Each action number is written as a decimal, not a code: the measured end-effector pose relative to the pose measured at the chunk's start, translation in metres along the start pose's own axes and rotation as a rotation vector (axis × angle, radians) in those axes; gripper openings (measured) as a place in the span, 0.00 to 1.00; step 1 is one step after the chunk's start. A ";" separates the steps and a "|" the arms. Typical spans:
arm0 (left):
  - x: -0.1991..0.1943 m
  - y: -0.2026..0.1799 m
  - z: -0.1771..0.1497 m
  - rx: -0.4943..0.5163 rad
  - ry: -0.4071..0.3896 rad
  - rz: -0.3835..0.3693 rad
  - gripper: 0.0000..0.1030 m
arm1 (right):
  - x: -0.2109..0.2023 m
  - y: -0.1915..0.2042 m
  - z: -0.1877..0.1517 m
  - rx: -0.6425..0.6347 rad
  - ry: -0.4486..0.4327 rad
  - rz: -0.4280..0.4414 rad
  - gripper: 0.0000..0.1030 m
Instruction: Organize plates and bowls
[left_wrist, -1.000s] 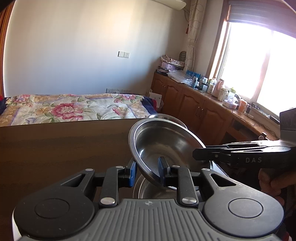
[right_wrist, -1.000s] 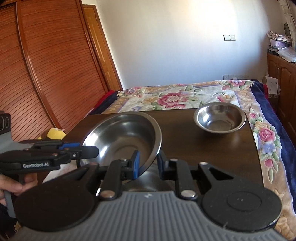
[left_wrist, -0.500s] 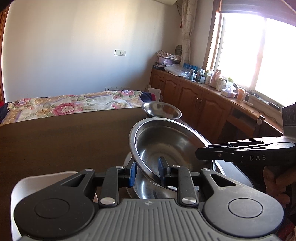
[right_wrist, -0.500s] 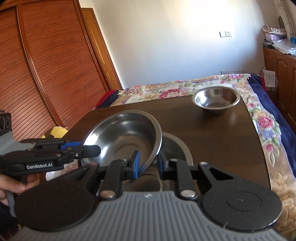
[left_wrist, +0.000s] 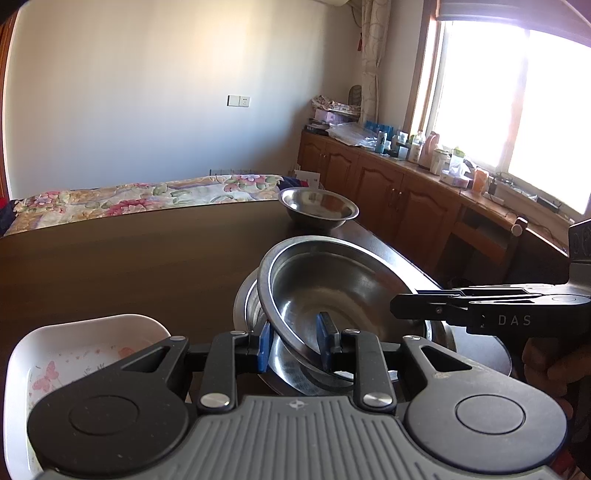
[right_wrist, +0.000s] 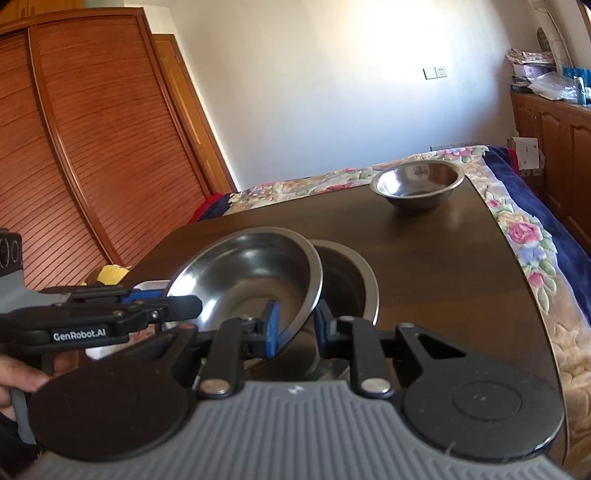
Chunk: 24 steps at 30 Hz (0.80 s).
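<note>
Both jaws pinch opposite rims of our tilted steel bowl (left_wrist: 332, 291): left gripper (left_wrist: 293, 341), right gripper (right_wrist: 295, 325). It hangs over a second bowl (right_wrist: 354, 273) on the dark tabletop (right_wrist: 443, 258); a third bowl (right_wrist: 417, 184) sits far right.

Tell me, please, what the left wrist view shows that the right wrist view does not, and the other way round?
Only the left wrist view shows the window and most of the white floral dish. Only the right wrist view shows the slatted wooden wardrobe and a yellow object. Both show the tilted steel basin gripped at opposite rims by the left gripper and right gripper, the steel dish beneath, and the small steel bowl.
</note>
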<state>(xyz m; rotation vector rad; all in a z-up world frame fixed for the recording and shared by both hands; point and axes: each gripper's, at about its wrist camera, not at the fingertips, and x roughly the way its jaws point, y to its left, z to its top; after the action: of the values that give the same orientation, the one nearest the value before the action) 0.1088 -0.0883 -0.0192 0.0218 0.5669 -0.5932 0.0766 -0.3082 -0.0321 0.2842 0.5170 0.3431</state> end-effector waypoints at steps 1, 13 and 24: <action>0.000 0.000 -0.001 0.003 0.000 0.002 0.26 | 0.000 -0.001 -0.001 0.008 -0.001 0.001 0.22; 0.010 -0.008 -0.004 0.045 0.013 0.029 0.26 | 0.002 0.007 -0.008 -0.016 -0.023 -0.048 0.20; 0.021 -0.013 -0.010 0.090 0.029 0.050 0.26 | 0.006 0.020 -0.008 -0.131 -0.048 -0.179 0.13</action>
<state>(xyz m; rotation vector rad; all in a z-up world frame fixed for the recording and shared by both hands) 0.1109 -0.1079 -0.0369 0.1292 0.5658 -0.5701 0.0725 -0.2869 -0.0342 0.1181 0.4671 0.1949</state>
